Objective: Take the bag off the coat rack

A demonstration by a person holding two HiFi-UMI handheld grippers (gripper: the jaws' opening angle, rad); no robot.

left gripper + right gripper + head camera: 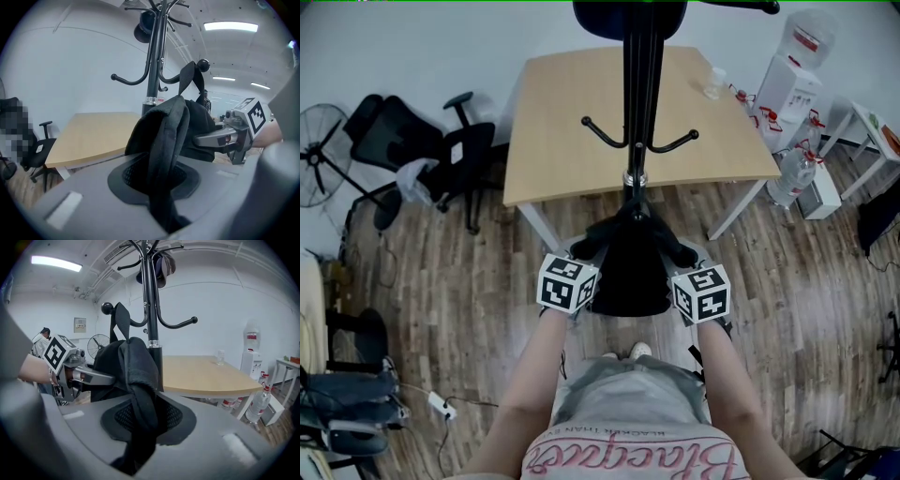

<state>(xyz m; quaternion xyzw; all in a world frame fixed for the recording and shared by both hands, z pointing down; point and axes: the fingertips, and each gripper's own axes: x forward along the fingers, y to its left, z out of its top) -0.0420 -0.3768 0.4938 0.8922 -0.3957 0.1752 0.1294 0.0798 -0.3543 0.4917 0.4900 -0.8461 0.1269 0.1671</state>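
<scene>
Hanging on the near side of the black metal coat rack (638, 112), the black fabric bag (628, 272) sits straight ahead of the person, long axis vertical, squarely between both tools. Left tool (584, 251) is clamped on the bag's strap at its left flank. Right tool (682, 253) pinches bag fabric on the right flank. Neither is nearer. The top carry loop (187, 77) appears to run up over the ball-tipped hook (203, 64). Judgement: the loop must rise clear of that ball first, so lift both sides evenly, then draw the bag toward the person.
</scene>
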